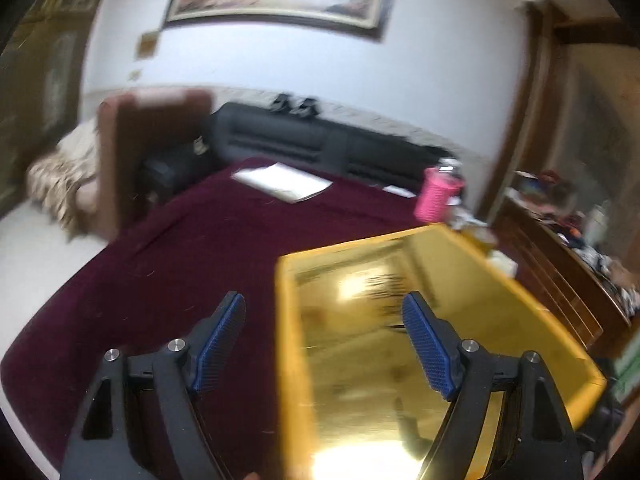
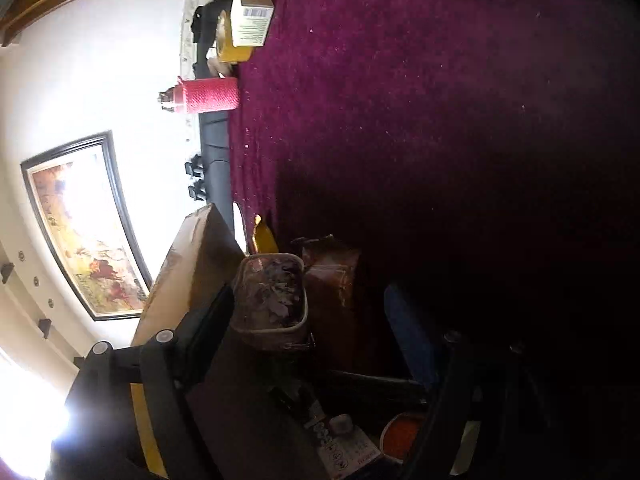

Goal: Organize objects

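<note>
Maroon cloth (image 1: 208, 248) covers the table in both views. On its near right lies a yellow tray (image 1: 288, 320) with a shiny gold floor, empty as far as the left wrist view shows. The left gripper (image 1: 324, 316) hangs above the tray's left wall, jaws spread wide, nothing between the blue pads (image 1: 430, 344). Far on the cloth are a white sheet (image 1: 280, 184) and, right of it, a pink cup (image 1: 434, 196).

The right wrist view is rolled sideways and dark. The right gripper (image 2: 316, 312) stands wide open over a brown box (image 2: 192, 264), gripping nothing; a clear pouch (image 2: 272, 300) and a brown packet (image 2: 336, 280) sit between its fingers without being pressed. Near the cloth's far edge stand the pink cup (image 2: 210, 94), a tape roll (image 2: 230, 40) and a small carton (image 2: 252, 16).
</note>
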Demonstrator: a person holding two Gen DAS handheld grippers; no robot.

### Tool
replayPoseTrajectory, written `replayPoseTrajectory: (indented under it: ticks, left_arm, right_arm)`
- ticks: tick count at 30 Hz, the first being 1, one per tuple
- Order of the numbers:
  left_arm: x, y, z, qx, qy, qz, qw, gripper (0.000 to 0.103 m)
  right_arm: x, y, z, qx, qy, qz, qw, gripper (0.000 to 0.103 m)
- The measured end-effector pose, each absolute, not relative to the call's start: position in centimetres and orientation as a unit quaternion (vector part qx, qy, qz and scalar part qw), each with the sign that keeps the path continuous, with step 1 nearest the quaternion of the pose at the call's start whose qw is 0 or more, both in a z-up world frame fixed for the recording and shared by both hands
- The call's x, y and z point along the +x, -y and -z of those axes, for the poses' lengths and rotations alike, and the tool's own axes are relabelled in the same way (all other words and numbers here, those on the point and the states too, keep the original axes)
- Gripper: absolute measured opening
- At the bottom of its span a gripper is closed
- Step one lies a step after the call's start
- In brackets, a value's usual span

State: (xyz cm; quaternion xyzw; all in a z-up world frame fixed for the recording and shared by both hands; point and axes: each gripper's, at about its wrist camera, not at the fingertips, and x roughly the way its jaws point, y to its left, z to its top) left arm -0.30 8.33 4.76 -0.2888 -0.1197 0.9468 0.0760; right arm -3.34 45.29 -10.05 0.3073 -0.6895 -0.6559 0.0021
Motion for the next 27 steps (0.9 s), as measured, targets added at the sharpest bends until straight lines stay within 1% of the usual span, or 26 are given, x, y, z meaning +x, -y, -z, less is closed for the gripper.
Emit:
replayPoseTrajectory:
  ticks: [1, 2, 3, 4, 6, 10, 13, 15, 17, 19, 22, 24, 27]
  left_arm:
    - [-0.8, -7.1, -2.8, -0.314, 0.152, -0.933, 0.09, 0.076]
    - [-1.1, -5.3, -1.8, -0.344, 0.213, -0.907, 0.117, 0.076]
    - [-1.4, -4.6, -1.5, -0.364, 0.26, -0.884, 0.136, 0.076]
    - [-1.5, -4.0, -1.4, -0.377, 0.284, -0.871, 0.137, 0.076]
    - [-0.4, -3.2, -2.3, -0.359, 0.275, -0.884, 0.122, 0.076]
    - [3.0, -0.2, -4.5, -0.311, 0.31, -0.891, 0.118, 0.076]
    - [4.8, 2.4, -3.1, -0.323, 0.347, -0.874, 0.11, 0.076]
    - [5.4, 3.1, -1.1, -0.349, 0.354, -0.86, 0.116, 0.075]
    - [6.6, 6.9, 0.7, -0.356, 0.402, -0.839, 0.084, 0.076]
    - [6.8, 11.0, 0.5, -0.338, 0.451, -0.825, 0.042, 0.076]
    - [8.4, 16.1, 0.6, -0.28, 0.499, -0.82, -0.017, 0.076]
    - [8.4, 16.8, 1.4, -0.27, 0.534, -0.8, -0.03, 0.076]
    - [7.8, 15.7, 4.1, -0.292, 0.59, -0.753, -0.01, 0.076]
  right_arm:
    - [-3.6, -44.9, 9.8, 0.314, 0.685, 0.657, -0.002, 0.077]
    - [-3.7, -44.9, 9.7, 0.32, 0.682, 0.658, -0.001, 0.078]
    - [-4.0, -44.6, 9.5, 0.324, 0.677, 0.66, 0.003, 0.078]
    - [-4.3, -43.8, 8.9, 0.323, 0.674, 0.664, 0.013, 0.078]
    - [-4.5, -42.6, 7.1, 0.316, 0.666, 0.676, 0.022, 0.079]
    - [-5.5, -39.9, 2.2, 0.307, 0.62, 0.721, 0.039, 0.079]
    - [-6.7, -35.7, -1.9, 0.296, 0.593, 0.743, 0.089, 0.079]
    - [-6.8, -30.0, -5.0, 0.299, 0.534, 0.778, 0.144, 0.079]
    - [-7.3, -24.9, -6.9, 0.309, 0.469, 0.802, 0.2, 0.079]
    - [-7.1, -20.5, -7.1, 0.315, 0.416, 0.818, 0.242, 0.079]
    - [-7.3, -14.3, -4.7, 0.343, 0.354, 0.825, 0.275, 0.079]
    - [-8.6, -11.8, -2.9, 0.377, 0.344, 0.81, 0.29, 0.079]
    - [-9.3, -7.1, -1.6, 0.411, 0.35, 0.777, 0.325, 0.079]
